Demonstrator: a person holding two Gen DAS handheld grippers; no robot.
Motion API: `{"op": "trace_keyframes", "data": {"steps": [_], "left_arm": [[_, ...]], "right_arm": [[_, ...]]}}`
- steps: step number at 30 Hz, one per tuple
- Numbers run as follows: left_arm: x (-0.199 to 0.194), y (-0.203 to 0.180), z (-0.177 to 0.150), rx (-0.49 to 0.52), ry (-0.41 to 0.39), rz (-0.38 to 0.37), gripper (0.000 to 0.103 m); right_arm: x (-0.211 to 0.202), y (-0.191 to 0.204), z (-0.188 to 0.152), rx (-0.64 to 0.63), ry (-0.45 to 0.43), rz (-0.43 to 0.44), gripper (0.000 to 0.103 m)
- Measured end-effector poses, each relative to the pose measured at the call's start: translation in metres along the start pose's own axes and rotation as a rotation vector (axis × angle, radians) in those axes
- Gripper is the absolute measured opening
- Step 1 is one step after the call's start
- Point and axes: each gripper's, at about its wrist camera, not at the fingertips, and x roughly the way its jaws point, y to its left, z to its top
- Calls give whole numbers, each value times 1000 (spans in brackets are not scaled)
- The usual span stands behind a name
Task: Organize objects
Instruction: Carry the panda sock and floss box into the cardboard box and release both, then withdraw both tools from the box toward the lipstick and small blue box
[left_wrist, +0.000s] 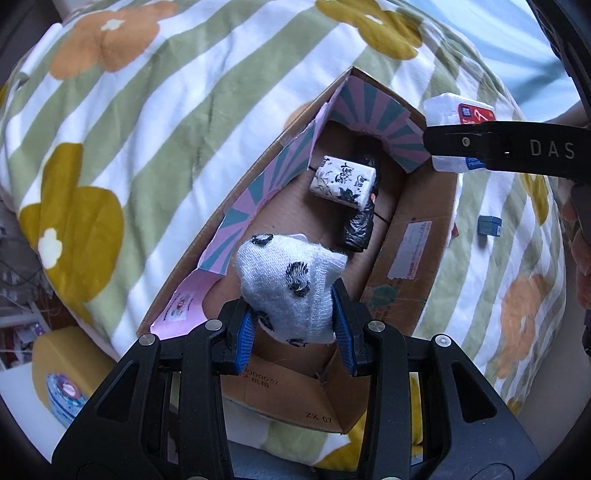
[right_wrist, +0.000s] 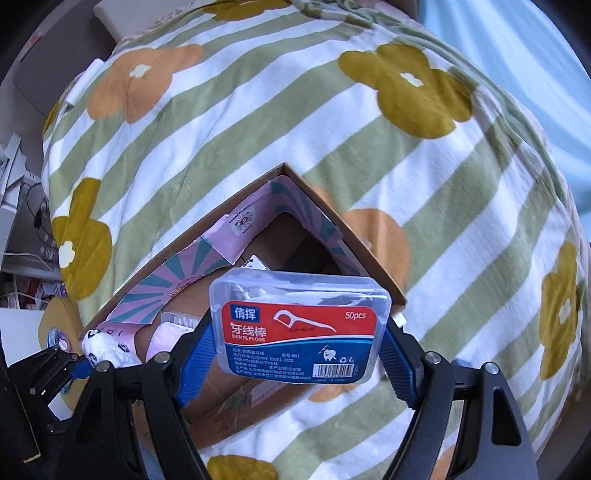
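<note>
Left wrist view: we hold sock (left_wrist: 291, 284) pinched in left gripper (left_wrist: 295, 338) jaws over cardboard box (left_wrist: 410, 236); tissue pack (left_wrist: 343, 180), black bag (left_wrist: 357, 225) already inside. Right gripper (right_wrist: 295, 354) jaws clamp floss box (right_wrist: 299, 325) above box. Small blue item (left_wrist: 489, 226) left on blanket (left_wrist: 147, 122).

Both cameras looked down from close above. Each saw the same cardboard box (left_wrist: 410, 236) (right_wrist: 369, 266) on the flowered blanket (left_wrist: 147, 129) (right_wrist: 443, 184), from different sides.
</note>
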Motion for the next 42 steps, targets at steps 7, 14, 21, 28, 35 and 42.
{"op": "trace_keyframes", "data": {"steps": [7,14,21,28,35,42], "left_arm": [[27,7,9,-60,25,5,34],[26,7,13,-70,25,-1,38],[11,4,4,-87,-14,-23,103],[11,7,-2,-106,-8,-21,103],[7,8,-6,-111,-15,-23,103],[-13,1,-9,-85,-38,-7,103]], "right_arm": [[47,10,20,-87,66,25,77],[51,11,25,-123,79,63,77],[50,7,23,-95,66,84,103],[46,6,19,-98,58,79,103],[38,9,14,-111,53,68,103],[10,13,1,-124,24,59,103]]}}
